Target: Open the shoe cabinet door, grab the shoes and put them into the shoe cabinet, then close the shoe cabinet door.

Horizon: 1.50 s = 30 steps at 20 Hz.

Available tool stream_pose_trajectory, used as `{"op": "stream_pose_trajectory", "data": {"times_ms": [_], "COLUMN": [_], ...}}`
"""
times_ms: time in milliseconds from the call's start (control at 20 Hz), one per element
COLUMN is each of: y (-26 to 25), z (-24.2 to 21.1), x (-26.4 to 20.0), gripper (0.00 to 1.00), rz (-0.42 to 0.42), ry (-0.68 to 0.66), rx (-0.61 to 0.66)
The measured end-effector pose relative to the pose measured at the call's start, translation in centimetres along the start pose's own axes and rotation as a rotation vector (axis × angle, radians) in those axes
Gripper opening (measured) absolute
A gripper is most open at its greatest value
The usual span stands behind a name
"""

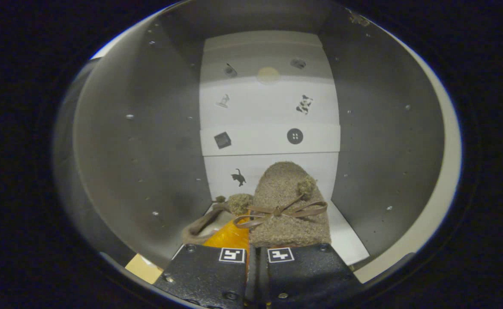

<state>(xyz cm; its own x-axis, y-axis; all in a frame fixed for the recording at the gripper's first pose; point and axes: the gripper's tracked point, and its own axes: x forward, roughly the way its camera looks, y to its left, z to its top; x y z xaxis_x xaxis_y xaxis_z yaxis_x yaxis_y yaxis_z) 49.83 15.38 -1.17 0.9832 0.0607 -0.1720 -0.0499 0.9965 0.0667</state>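
Brown fuzzy fabric sat right ahead of your hand-held gripper [257, 253]: the shoes [287, 206], a pair of slipper-like things, with the right one pointing toe-first into the shoe cabinet [148, 150] and wearing a thin ribbon bow [279, 211] across its top. In the gripper view the two fingers were drawn close together, with only a narrow slit between them, and the heel edge of the shoes ran into that slit, so I judged you were pinching them there, though the contact itself was hidden. An orange lining [230, 236] showed at the left shoe, which lay crumpled and lower beside its partner. Holding them by the heel made sense, since it let the toes go in first and kept the fingers near the mouth of the cabinet.

The door was already open, and the shoes were inside the compartment, over its pale floor [345, 240]. The grey side walls [380, 128] closed in on both sides. On the white back panel [268, 111] there were small dark stickers, a cat shape [238, 177] among them. A tan block [144, 268] sat at the lower left by the cabinet's edge. Nothing stood between the shoes and the back, but the walls left you little room to swing sideways.
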Motion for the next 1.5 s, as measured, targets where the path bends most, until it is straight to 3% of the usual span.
{"op": "stream_pose_trajectory", "data": {"times_ms": [350, 850, 1100, 1250, 1350, 1500], "y": [-2.7, -2.9, -1.9, -1.7, -1.8, -1.4], "z": [-2.9, -5.2, -3.8, -3.1, -2.5, -1.9], "x": [6.7, 7.6, 4.4, 0.9, -1.7, -6.7], "gripper": [0.07, 0.16, 0.53, 0.56, 0.81, 0.91], "rz": [-0.058, -0.076, -0.064, -0.064, -0.072, -0.070], "ry": [0.127, 0.328, 0.276, 0.212, 0.160, 0.086], "rx": [0.021, -0.001, -0.018, -0.033, -0.034, -0.052]}}
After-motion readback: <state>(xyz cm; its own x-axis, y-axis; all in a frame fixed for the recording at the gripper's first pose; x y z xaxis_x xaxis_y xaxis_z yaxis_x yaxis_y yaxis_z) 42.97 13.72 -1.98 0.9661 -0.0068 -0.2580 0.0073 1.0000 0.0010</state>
